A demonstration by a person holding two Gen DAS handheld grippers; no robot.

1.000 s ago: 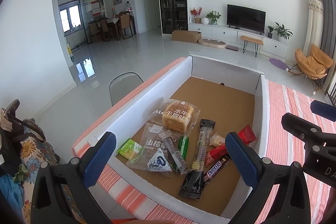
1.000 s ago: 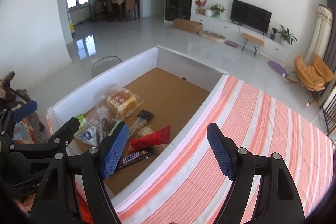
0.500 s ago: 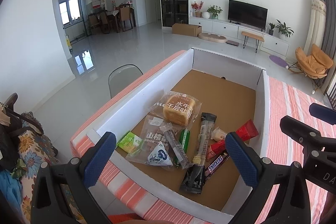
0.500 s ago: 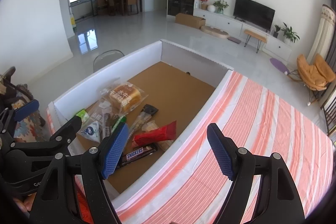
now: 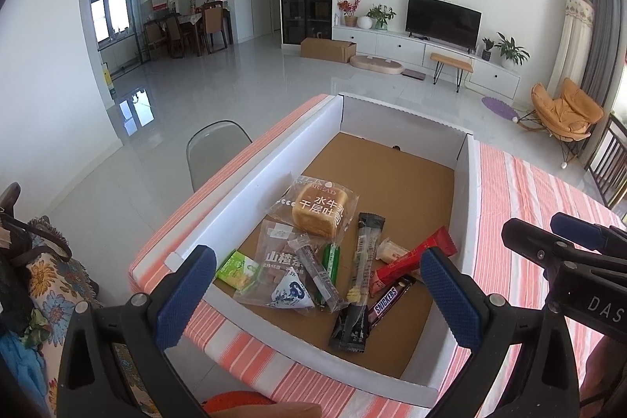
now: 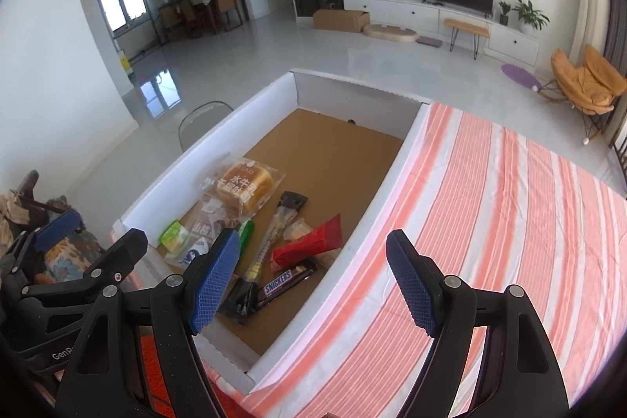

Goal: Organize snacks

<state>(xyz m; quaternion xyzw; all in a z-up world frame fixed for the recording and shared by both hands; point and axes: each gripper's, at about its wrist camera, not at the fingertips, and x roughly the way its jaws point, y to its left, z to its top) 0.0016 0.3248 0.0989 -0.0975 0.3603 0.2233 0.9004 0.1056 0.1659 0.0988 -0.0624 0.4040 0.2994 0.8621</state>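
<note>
A shallow white box (image 5: 250, 198) with a brown floor sits on the striped table; it also shows in the right wrist view (image 6: 219, 132). Several snacks lie at its near end: a bagged bread (image 5: 318, 210) (image 6: 243, 186), a red packet (image 5: 411, 257) (image 6: 309, 245), a Snickers bar (image 5: 390, 300) (image 6: 284, 281), a long black stick pack (image 5: 358, 281), a green pack (image 5: 237, 269). My left gripper (image 5: 317, 294) is open and empty above the box's near end. My right gripper (image 6: 313, 285) is open and empty over the box's right wall.
The orange-and-white striped cloth (image 6: 490, 222) covers the table right of the box. A grey chair (image 5: 213, 147) stands beyond the table's left edge. A flowered cushion (image 5: 51, 281) lies at the near left. The far half of the box floor (image 5: 384, 175) is bare.
Both grippers have risen and tilted a little, so the box and snacks sit lower and farther in view. The snacks have not moved. Both stay open.
</note>
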